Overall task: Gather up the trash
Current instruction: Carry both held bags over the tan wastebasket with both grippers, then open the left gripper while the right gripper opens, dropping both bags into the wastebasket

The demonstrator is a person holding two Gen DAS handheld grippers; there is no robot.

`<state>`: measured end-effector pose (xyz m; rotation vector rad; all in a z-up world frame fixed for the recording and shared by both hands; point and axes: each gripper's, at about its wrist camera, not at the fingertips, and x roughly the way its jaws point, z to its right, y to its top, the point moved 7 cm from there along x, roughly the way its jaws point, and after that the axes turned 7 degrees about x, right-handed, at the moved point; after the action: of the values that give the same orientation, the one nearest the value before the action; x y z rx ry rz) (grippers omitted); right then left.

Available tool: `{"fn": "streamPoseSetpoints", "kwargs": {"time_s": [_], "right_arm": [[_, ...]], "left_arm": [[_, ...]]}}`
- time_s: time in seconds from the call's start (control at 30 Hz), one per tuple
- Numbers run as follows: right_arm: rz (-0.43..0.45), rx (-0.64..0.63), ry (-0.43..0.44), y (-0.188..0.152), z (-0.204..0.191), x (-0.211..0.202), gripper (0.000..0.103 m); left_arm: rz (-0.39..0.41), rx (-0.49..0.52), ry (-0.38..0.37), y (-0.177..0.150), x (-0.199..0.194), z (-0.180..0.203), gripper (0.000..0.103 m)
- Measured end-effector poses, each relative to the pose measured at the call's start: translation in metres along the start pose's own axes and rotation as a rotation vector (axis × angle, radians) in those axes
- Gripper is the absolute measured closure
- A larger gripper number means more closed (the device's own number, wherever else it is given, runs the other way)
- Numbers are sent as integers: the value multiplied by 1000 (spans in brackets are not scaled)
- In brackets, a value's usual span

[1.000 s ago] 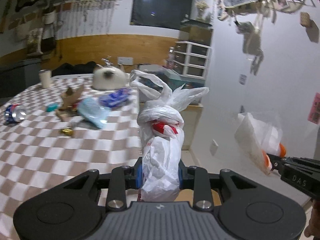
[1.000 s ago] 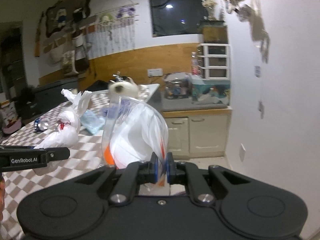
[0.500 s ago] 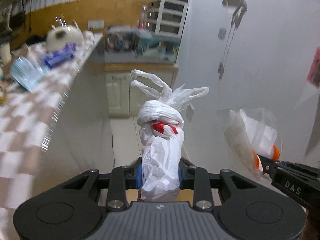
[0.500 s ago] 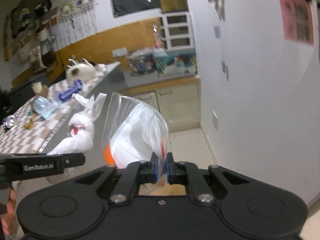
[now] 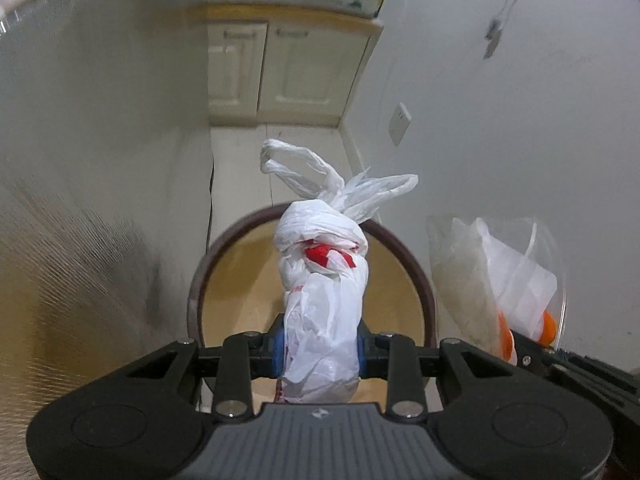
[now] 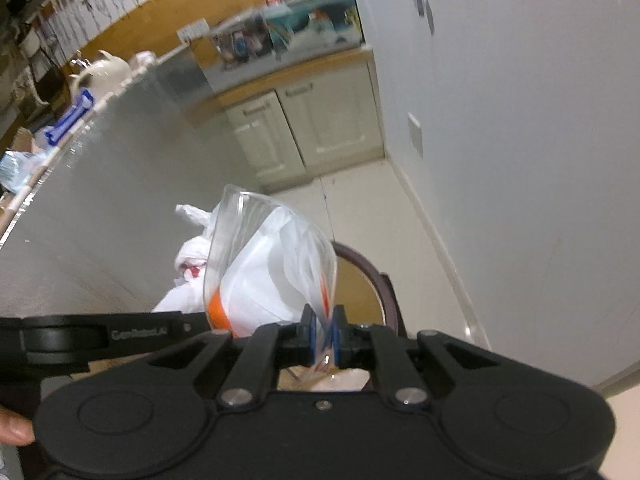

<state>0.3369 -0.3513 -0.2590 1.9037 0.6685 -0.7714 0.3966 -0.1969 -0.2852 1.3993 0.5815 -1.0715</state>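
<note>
I have a load in each hand. My left gripper (image 5: 320, 350) is clamped on the lower body of a knotted white plastic bag (image 5: 322, 276) with a red patch showing near its knot; its blue pads press into the bag from both sides, and the tied handles fan out above, near the centre of the left wrist frame. My right gripper (image 6: 323, 340) has its jaws nearly together, pinching the edge of a clear zip bag (image 6: 272, 276) stuffed with white paper and something orange. In the left view that same clear bag hangs at the lower right.

Both bundles sit over a round waste bin (image 5: 416, 276) with a dark brown rim and a tan inside, standing on the pale floor (image 5: 240, 152) between the grey side of the counter (image 5: 88, 140) at the left and the white wall (image 5: 500, 120) at the right. In the left view the white bag covers the middle of the bin's mouth; in the right view only an arc of the rim shows to the right of the clear bag.

By my judgement the gathering of these two pieces is done and the drop is what remains. Neither is released yet. In the upper left of the right view, more items lie on the countertop, among them a blue object (image 6: 74, 114) and crumpled plastic (image 6: 16, 168), so I judge there is further trash to fetch afterwards.
</note>
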Motion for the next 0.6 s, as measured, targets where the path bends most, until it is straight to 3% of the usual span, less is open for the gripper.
{"fn": "streamPoseSetpoints", "kwargs": {"time_s": [0.27,0.6], "right_arm": [[-118,121,9,-12,1,54,95],[-232,190,-45,-27,3,106,94]], "left_arm": [[-52,-56,50,-6,43,-20,70],[-89,-37,58,-14,76,-33,64]]}}
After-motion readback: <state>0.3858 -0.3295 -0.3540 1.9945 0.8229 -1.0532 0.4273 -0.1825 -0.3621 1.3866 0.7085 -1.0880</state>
